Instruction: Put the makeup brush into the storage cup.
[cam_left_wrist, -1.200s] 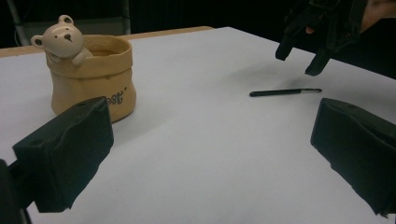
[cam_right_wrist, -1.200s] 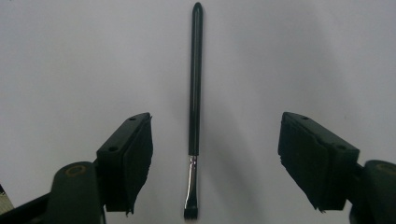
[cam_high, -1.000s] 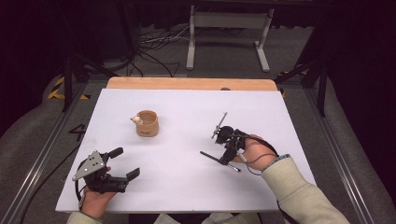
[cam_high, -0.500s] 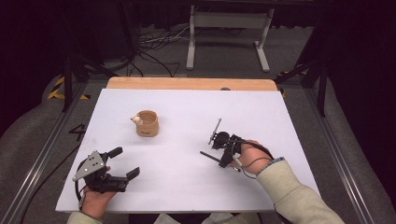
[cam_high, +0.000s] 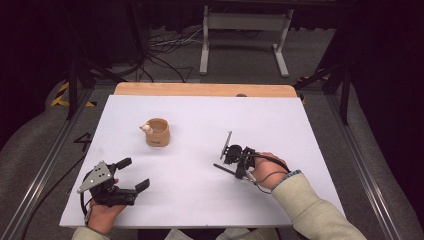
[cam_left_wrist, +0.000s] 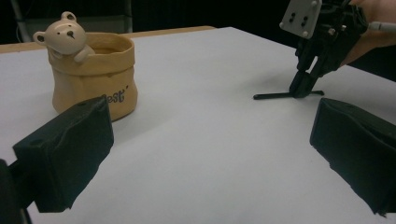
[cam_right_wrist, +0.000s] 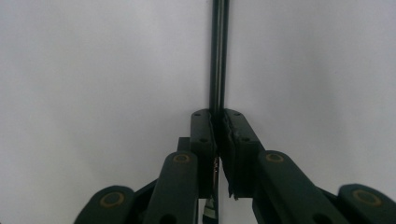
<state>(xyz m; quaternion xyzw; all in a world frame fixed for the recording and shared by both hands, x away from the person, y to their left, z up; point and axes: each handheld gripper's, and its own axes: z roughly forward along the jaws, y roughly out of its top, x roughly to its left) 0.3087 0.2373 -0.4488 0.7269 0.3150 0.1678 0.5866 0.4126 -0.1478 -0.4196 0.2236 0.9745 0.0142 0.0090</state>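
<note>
thin black rod (cam_right_wrist: 218, 56) flat on the white table (cam_high: 300, 125), right of centre, pinched near one end by the right gripper (cam_right_wrist: 218, 122), jaws just closed onto it. farther left, left gripper (cam_high: 136, 174) resting with jaws wide, nothing between. beyond it, tan bear pot (cam_left_wrist: 91, 74).

Glossy ceramic bear pot (cam_left_wrist: 93, 70), matt white table (cam_high: 280, 125) — its far edge bare wood.
</note>
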